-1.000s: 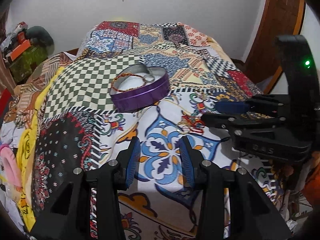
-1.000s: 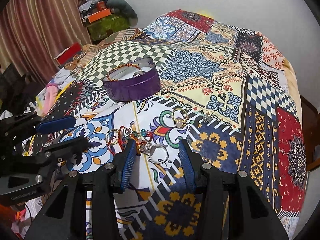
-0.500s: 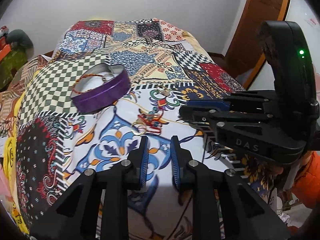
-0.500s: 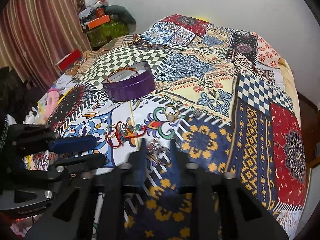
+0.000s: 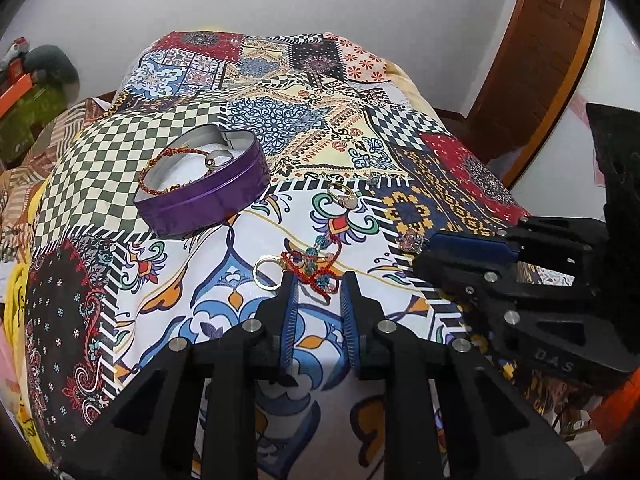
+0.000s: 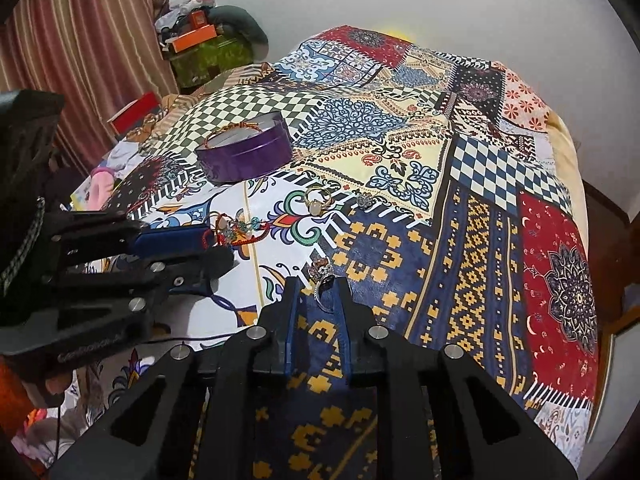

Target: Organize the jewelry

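A purple heart-shaped tin (image 5: 208,196) (image 6: 246,158) sits on the patchwork bedspread with a red-gold bracelet (image 5: 168,160) and a ring inside. My left gripper (image 5: 318,286) is partly open, its tips around a red beaded cord bracelet (image 5: 316,268) (image 6: 236,230) next to a gold ring (image 5: 267,274). My right gripper (image 6: 318,290) is partly open around a silver jewelled ring (image 6: 322,276) (image 5: 411,241). A gold stone ring (image 5: 342,196) (image 6: 317,201) and a small earring (image 6: 364,200) lie farther off.
The bed fills both views. A wooden door (image 5: 540,60) stands at the right. Striped curtains (image 6: 80,40) and a cluttered green box (image 6: 208,56) are at the left, with clothes along the bed's left edge (image 6: 104,184).
Both grippers have moved forward and down to the jewellery. The left now frames the red bracelet, the right frames the silver ring. Their jaws narrowed half a second ago and stand a little wider now.
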`<act>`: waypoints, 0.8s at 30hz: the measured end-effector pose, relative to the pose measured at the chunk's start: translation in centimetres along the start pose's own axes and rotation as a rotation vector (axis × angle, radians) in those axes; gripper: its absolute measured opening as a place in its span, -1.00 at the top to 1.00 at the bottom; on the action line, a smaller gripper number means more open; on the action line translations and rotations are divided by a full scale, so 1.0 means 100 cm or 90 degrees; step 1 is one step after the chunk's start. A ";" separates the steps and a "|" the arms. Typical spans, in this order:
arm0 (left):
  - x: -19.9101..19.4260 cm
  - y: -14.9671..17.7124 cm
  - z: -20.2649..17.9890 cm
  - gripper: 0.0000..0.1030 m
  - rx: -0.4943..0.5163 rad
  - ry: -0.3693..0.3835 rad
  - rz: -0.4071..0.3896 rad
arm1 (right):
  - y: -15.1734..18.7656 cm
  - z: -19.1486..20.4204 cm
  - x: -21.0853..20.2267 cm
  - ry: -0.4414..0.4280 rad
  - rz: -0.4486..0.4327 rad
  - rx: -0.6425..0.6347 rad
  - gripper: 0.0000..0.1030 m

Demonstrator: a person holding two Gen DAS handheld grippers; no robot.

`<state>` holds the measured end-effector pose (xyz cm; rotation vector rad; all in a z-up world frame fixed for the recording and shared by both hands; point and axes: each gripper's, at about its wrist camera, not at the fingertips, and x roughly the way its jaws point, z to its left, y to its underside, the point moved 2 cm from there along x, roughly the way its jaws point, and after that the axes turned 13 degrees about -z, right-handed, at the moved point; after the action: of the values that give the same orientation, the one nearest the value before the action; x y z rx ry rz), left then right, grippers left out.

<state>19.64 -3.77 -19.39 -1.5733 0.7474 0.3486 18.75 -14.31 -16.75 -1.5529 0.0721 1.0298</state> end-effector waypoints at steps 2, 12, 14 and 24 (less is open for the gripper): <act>0.001 0.001 -0.001 0.83 0.013 -0.010 -0.006 | 0.000 -0.001 0.001 0.002 -0.001 0.002 0.63; -0.015 -0.006 0.013 0.94 -0.016 -0.007 -0.038 | -0.001 -0.010 0.004 0.002 -0.003 0.035 0.29; -0.022 -0.010 0.015 0.98 -0.020 -0.004 -0.051 | -0.002 -0.009 0.005 0.008 -0.010 0.034 0.23; -0.044 -0.025 0.014 0.98 -0.010 0.002 -0.096 | -0.005 -0.003 0.015 0.014 -0.020 0.011 0.69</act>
<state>18.31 -1.32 -14.98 -1.6346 0.6256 0.2429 20.10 -13.65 -17.36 -1.5457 0.0709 0.9846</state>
